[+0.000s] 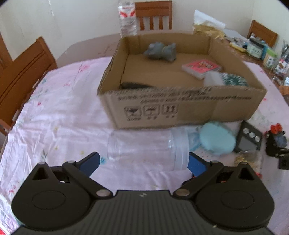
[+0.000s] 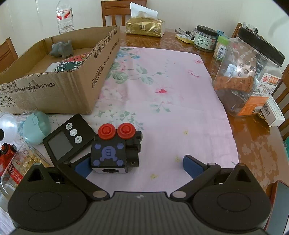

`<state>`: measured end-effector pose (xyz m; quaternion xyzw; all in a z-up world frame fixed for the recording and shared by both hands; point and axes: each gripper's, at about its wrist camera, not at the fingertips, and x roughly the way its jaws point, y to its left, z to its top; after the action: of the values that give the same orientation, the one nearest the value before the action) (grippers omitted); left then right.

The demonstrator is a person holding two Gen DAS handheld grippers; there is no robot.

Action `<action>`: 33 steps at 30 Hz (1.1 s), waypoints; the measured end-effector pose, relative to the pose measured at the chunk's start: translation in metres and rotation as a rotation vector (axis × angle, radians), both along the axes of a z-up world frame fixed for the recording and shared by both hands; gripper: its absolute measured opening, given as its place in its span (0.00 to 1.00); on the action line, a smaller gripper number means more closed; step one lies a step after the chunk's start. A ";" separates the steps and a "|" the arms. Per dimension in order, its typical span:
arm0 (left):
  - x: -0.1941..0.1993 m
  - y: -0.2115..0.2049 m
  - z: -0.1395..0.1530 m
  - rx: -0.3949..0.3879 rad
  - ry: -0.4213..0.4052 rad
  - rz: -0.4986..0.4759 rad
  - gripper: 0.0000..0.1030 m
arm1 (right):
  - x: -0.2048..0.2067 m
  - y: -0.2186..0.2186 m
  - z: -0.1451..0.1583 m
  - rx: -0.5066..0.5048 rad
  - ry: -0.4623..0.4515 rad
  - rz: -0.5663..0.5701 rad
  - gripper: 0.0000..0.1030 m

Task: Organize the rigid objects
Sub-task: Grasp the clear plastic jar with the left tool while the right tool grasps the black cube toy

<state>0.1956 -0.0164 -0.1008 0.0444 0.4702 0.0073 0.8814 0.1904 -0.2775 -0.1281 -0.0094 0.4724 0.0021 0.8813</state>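
Note:
A clear plastic jar (image 1: 146, 148) lies on its side on the pink cloth, between the fingers of my open left gripper (image 1: 143, 162). Behind it stands a cardboard box (image 1: 180, 108) holding a grey figurine (image 1: 160, 51), a red booklet (image 1: 201, 68) and a dark round item (image 1: 233, 80). My right gripper (image 2: 137, 166) is open; a black block with two red knobs (image 2: 115, 150) stands just inside its left finger. A black digital timer (image 2: 68, 139), a teal round case (image 2: 36, 127) and a jar of yellow capsules (image 2: 21, 162) lie to its left.
The box (image 2: 54, 90) fills the left of the right wrist view. A big black-lidded jar (image 2: 252, 77), a seed jar (image 2: 205, 38), a tissue pack (image 2: 144, 27) and a water bottle (image 2: 65, 17) stand around the table's far and right edges. Wooden chairs (image 1: 23, 76) surround it.

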 end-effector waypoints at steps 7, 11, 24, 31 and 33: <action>0.007 0.003 -0.024 -0.031 0.013 0.023 1.00 | -0.001 0.000 0.000 -0.002 -0.007 0.006 1.00; 0.005 0.010 -0.029 -0.077 -0.014 0.034 1.00 | -0.001 0.001 0.000 -0.002 -0.003 0.015 1.00; 0.001 0.011 -0.031 -0.077 -0.032 0.025 1.00 | -0.004 0.018 0.007 0.005 -0.044 0.115 0.78; 0.004 0.008 -0.029 -0.041 -0.033 0.021 0.99 | -0.004 0.016 0.008 0.003 -0.055 0.091 0.68; 0.003 0.005 -0.027 -0.009 -0.050 0.004 0.99 | -0.005 0.017 0.009 0.003 -0.055 0.089 0.66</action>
<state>0.1987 -0.0114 -0.1276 0.0391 0.4481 0.0081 0.8931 0.1859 -0.2602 -0.1194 -0.0292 0.4469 0.0418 0.8932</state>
